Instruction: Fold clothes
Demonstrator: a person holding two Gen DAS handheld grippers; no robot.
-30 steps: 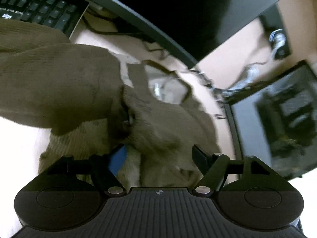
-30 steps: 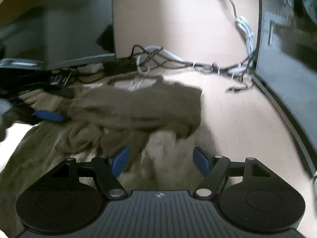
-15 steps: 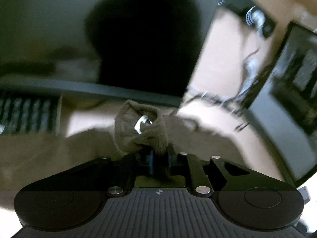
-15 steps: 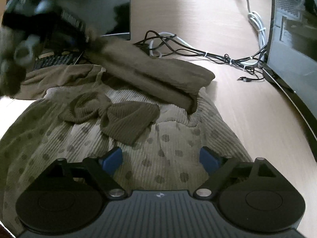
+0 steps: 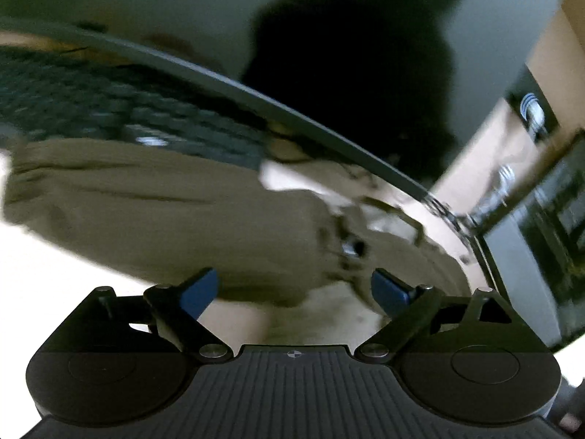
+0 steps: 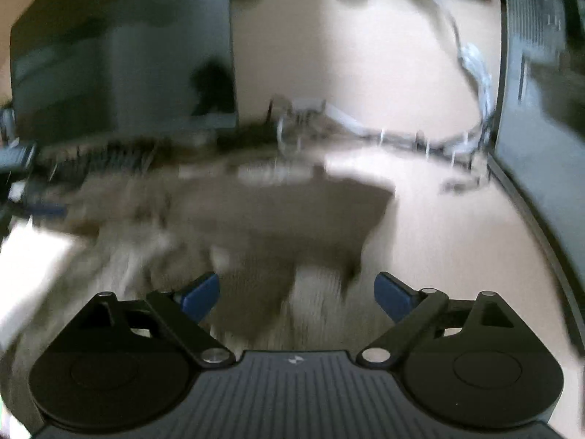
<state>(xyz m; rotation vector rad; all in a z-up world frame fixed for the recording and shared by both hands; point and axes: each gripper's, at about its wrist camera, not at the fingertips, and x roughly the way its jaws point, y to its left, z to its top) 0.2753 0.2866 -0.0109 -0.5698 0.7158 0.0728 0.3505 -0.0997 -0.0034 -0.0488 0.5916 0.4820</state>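
Both tongs stand released, jaws wide with nothing between the blue pads. Left tongs (image 5: 294, 291) have just been opening, and no cloth sits in their gap; right tongs (image 6: 296, 292) have likewise spread and hover empty.

From the left wrist, the brown knit sweater (image 5: 164, 212) lies on the tabletop (image 5: 55, 256) from ten to one o'clock of the jaws, its folded sleeve running roughly left to right, long axis from nine toward three o'clock. A keyboard (image 5: 109, 109) sits beyond it at eleven o'clock, under a curved monitor (image 5: 329, 55).

From the right wrist, the same sweater (image 6: 274, 212) spreads from nine to twelve o'clock, with cables (image 6: 402, 135) farther off at one o'clock. Both views are blurred.

My judgement: the left tongs are nearer the sleeve fold, so the coming grasp turns on reaching ahead toward twelve o'clock, across that long axis.
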